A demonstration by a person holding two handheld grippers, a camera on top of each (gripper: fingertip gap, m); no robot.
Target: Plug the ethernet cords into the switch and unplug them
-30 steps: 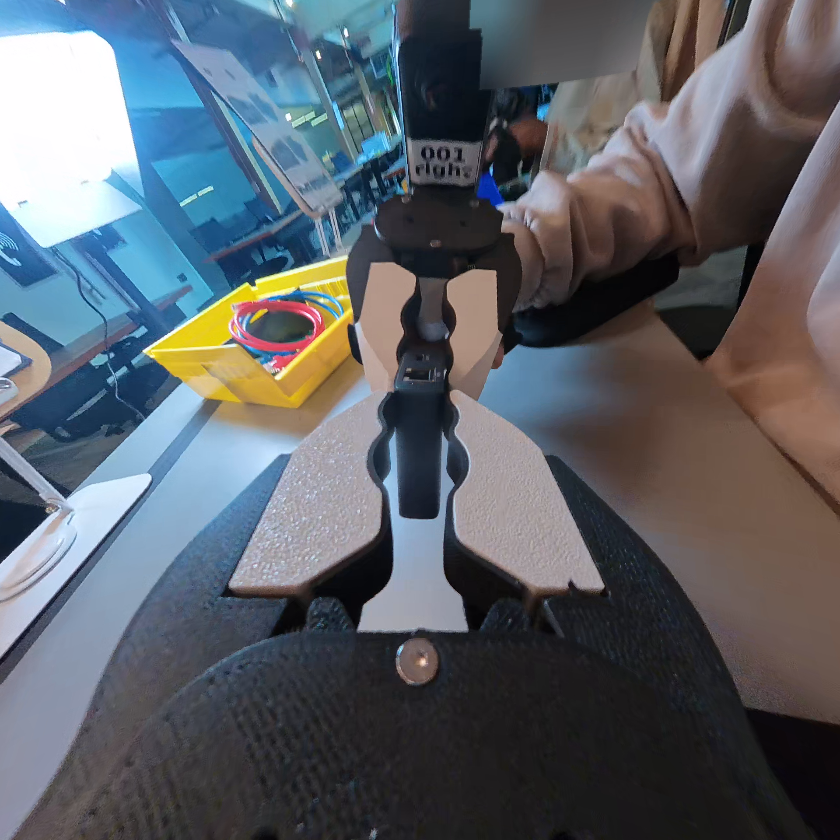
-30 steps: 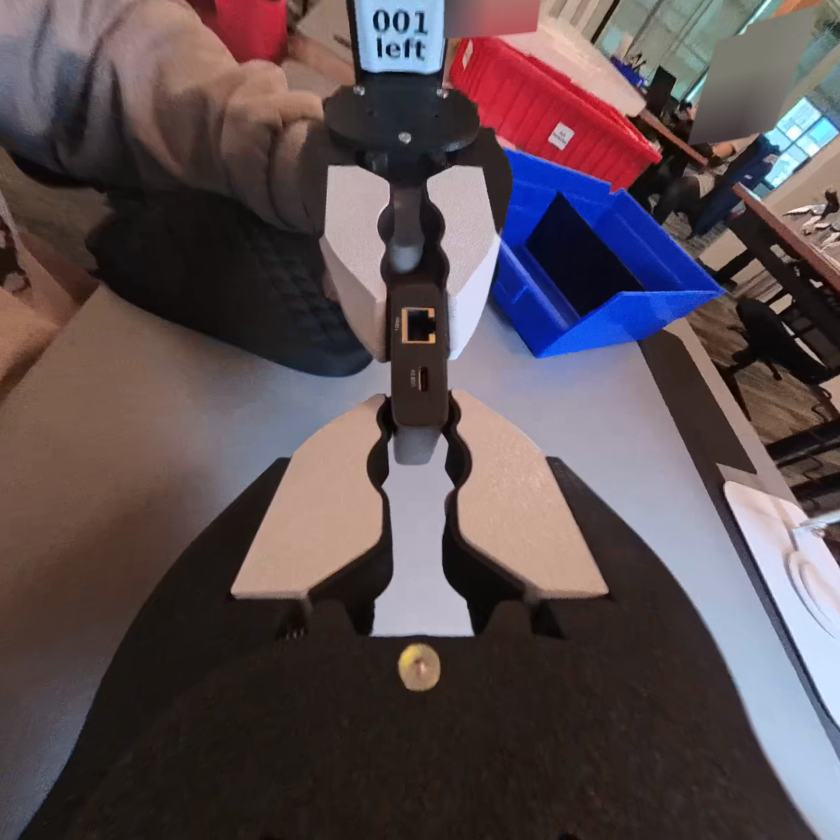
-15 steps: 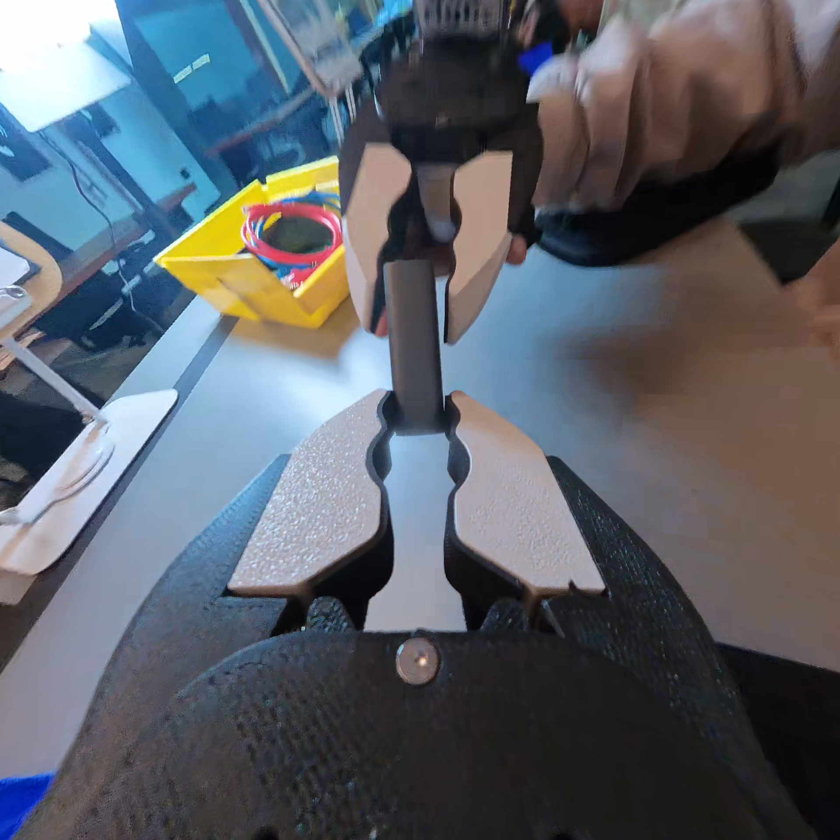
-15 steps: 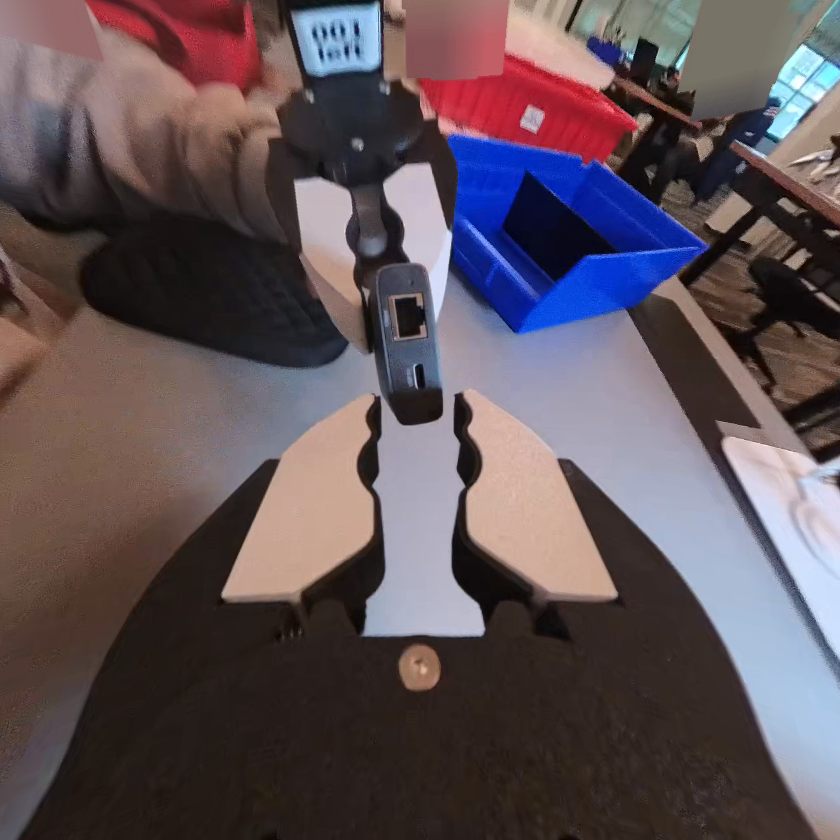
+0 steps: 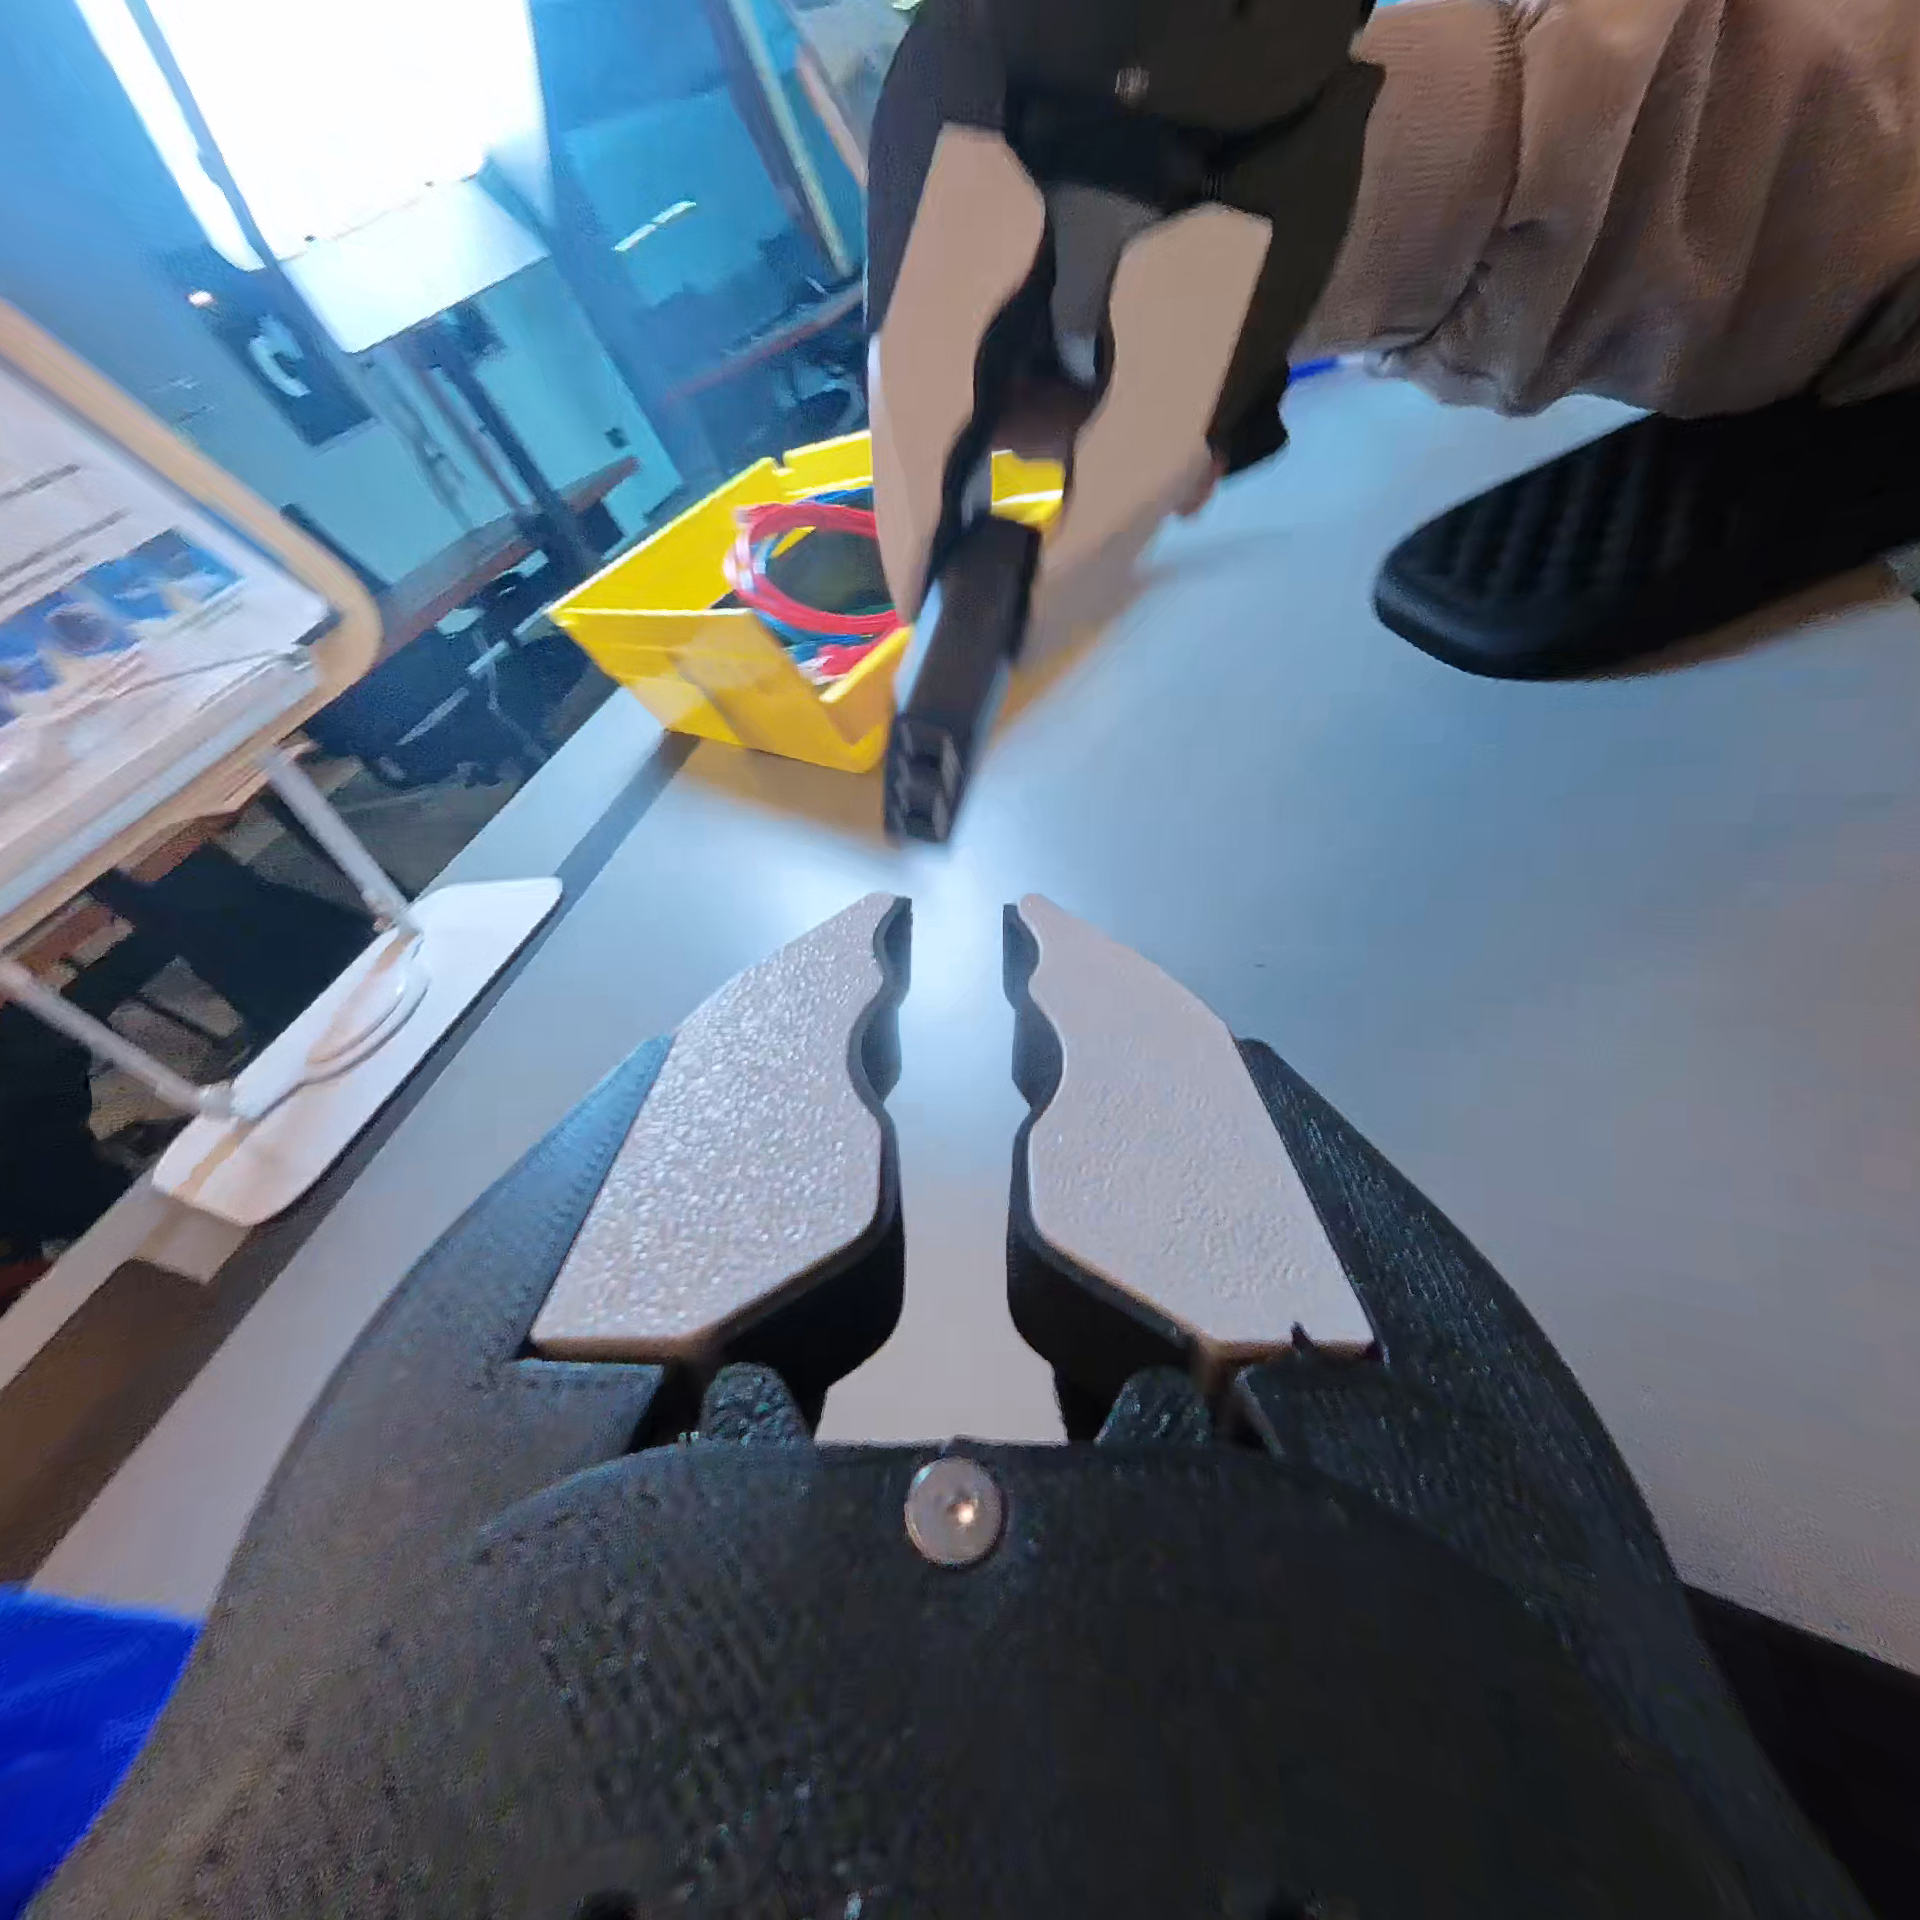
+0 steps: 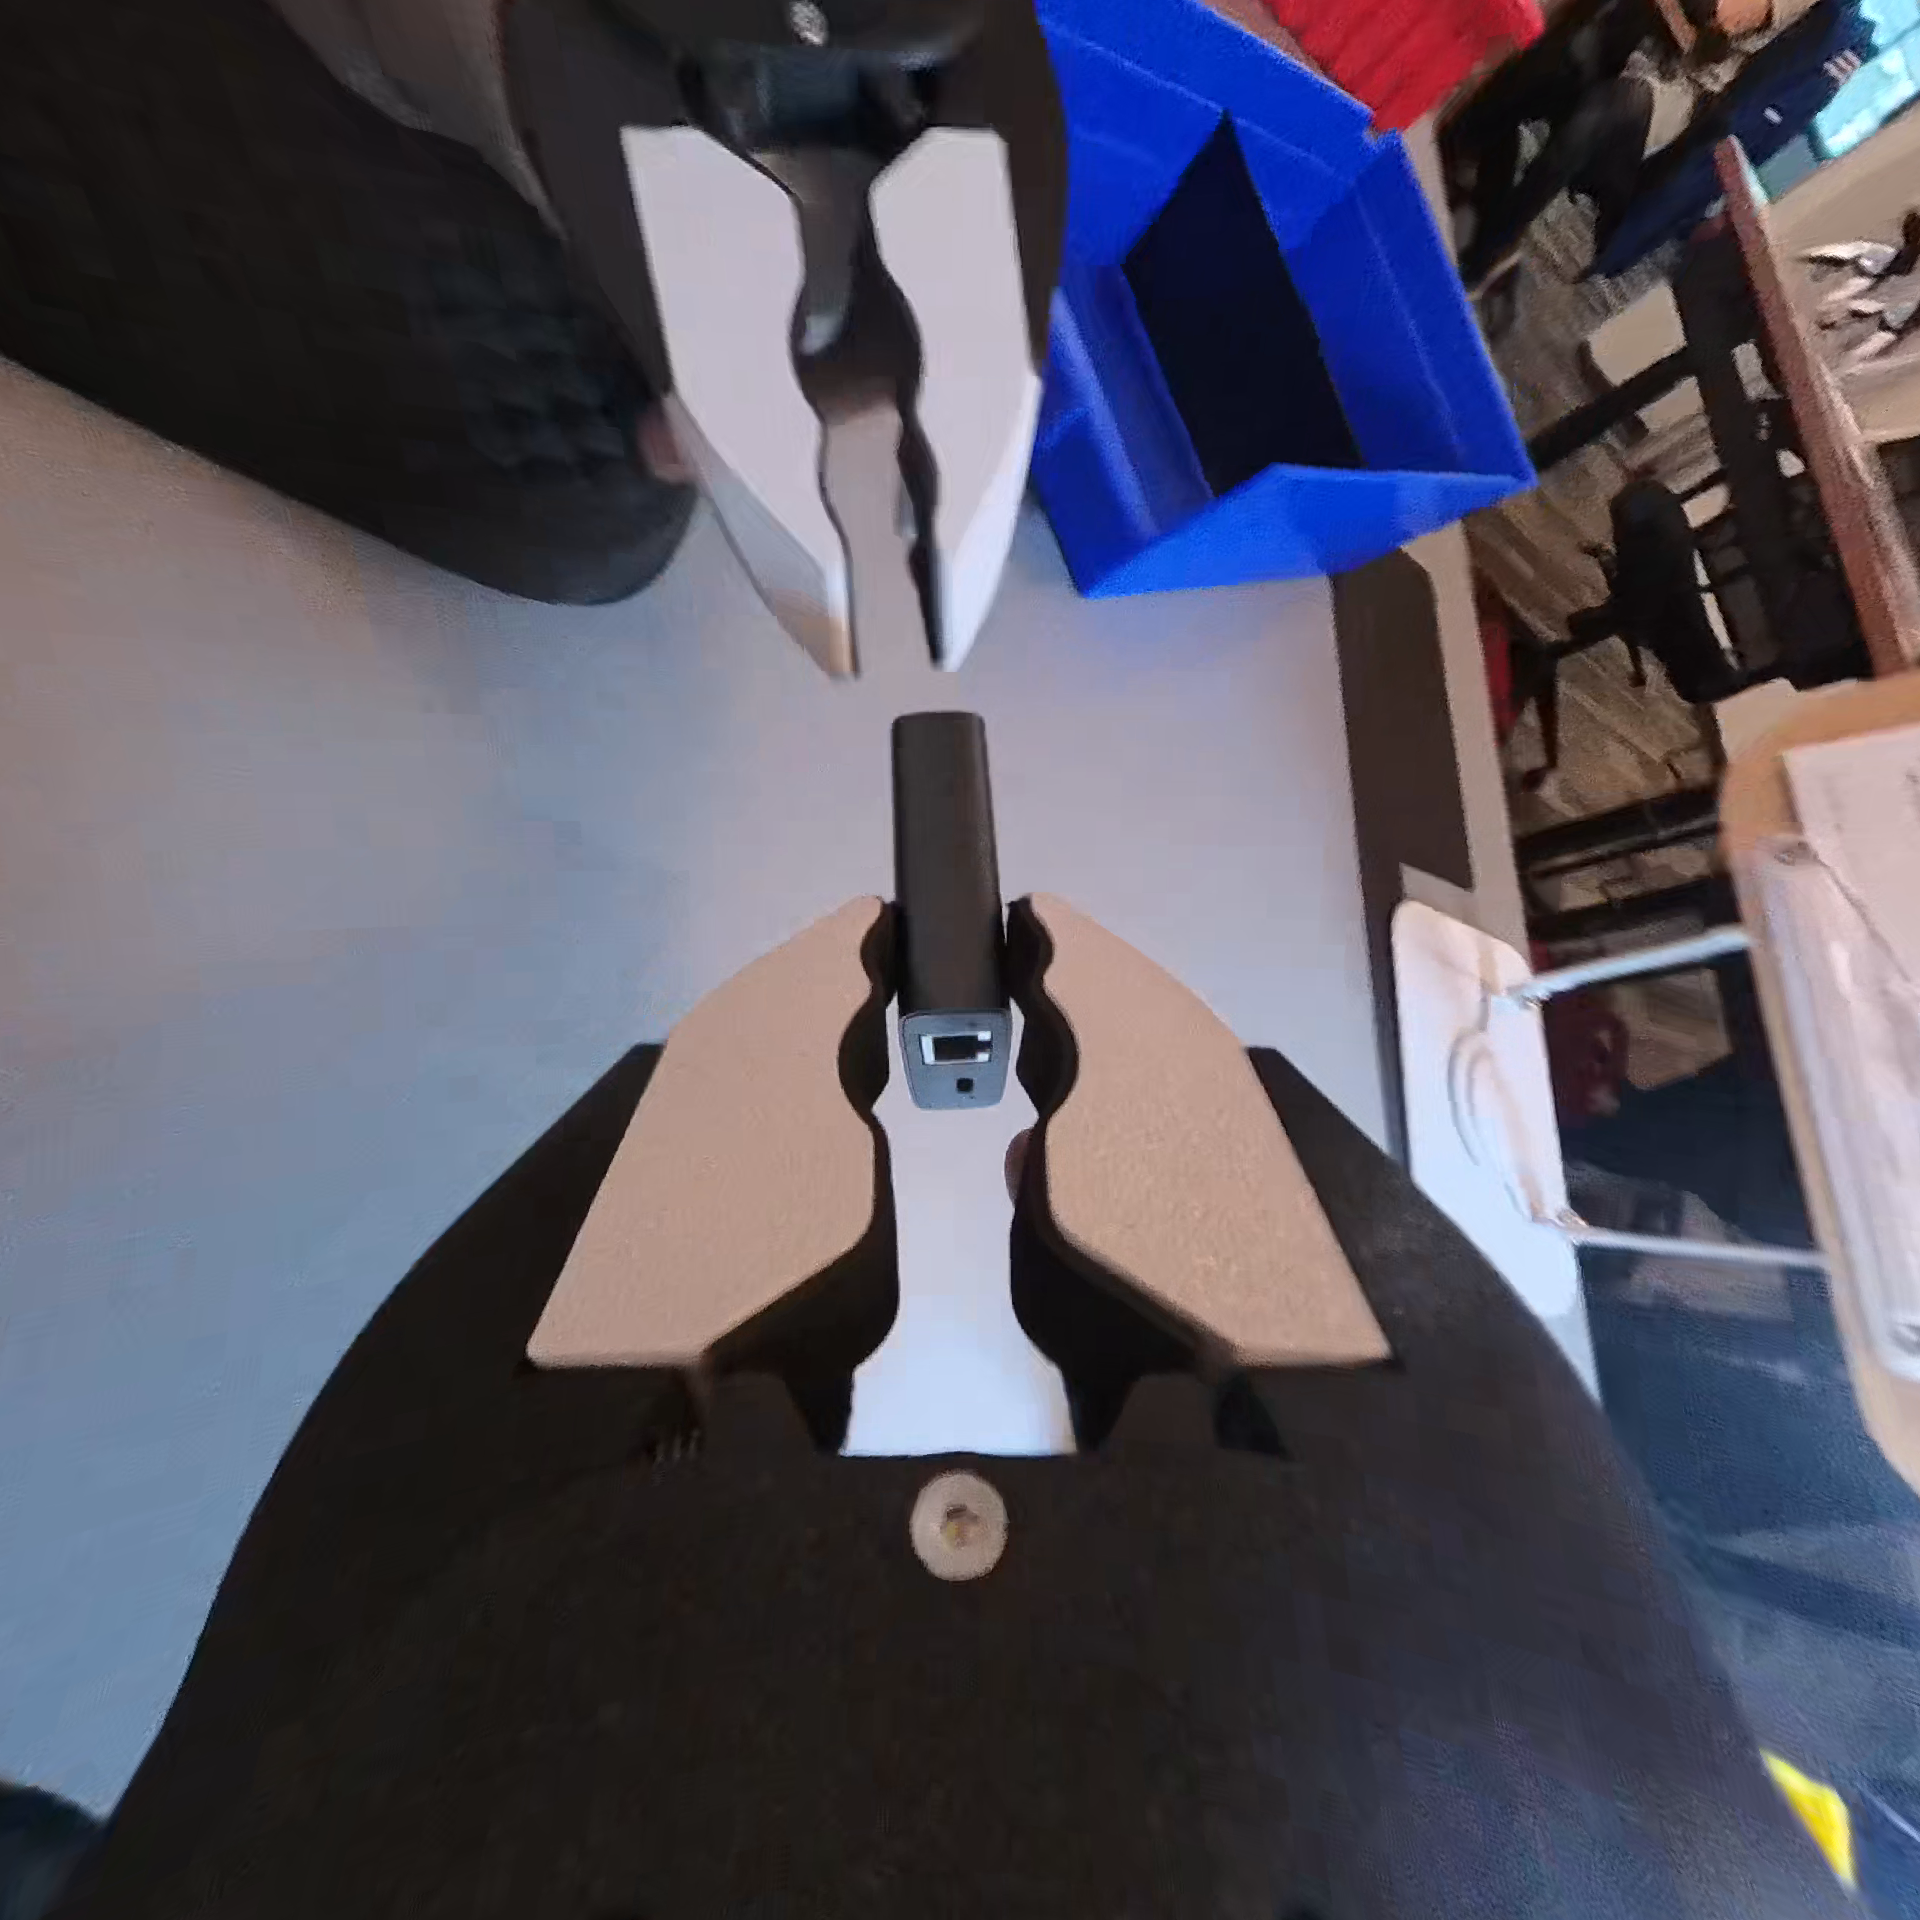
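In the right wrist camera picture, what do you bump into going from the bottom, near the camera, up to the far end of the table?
right gripper → black switch held in its jaws → bare patch of grey table → left gripper, jaws apart and empty → blue bin

Small dark matt-metal box switch [image 6: 948, 894], smooth. Pale gripper fingers [image 5: 748, 1132]: pebbled matt plastic on rough black printed body. Glossy yellow plastic bin [image 5: 727, 665]; smooth grey satin laminate table [image 5: 1455, 987].
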